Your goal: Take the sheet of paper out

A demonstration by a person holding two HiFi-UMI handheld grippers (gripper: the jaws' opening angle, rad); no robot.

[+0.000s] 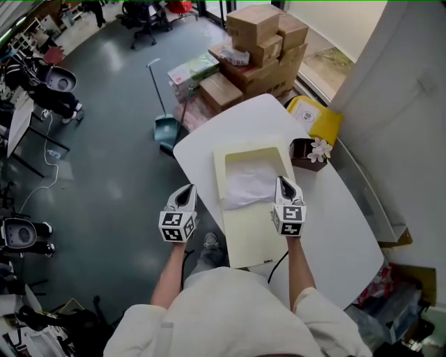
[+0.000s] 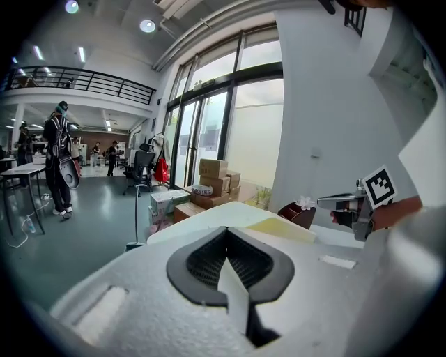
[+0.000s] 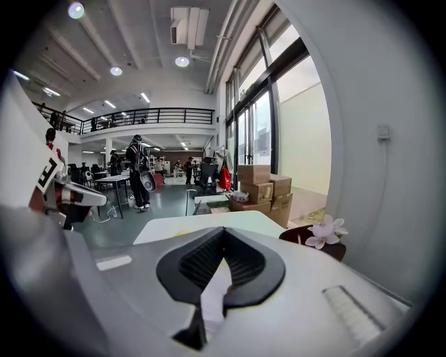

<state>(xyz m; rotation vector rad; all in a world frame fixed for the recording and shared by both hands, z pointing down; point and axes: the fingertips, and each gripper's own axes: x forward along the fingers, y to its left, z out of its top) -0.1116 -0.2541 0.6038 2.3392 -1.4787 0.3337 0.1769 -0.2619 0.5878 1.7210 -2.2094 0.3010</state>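
White shirt (image 1: 230, 314); left gripper (image 1: 187, 190) and right gripper (image 1: 282, 183) bear black-and-white marker cubes (image 1: 174, 226).

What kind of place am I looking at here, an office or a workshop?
Probably a large open-plan lab or workshop hall: desks and office chairs stand on a bare floor, a railed upper gallery runs above, and cardboard boxes are stacked by tall windows.

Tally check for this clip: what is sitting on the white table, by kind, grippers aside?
cream envelope: 1
white sheet of paper: 1
dark brown box: 1
white flower: 1
Total: 4
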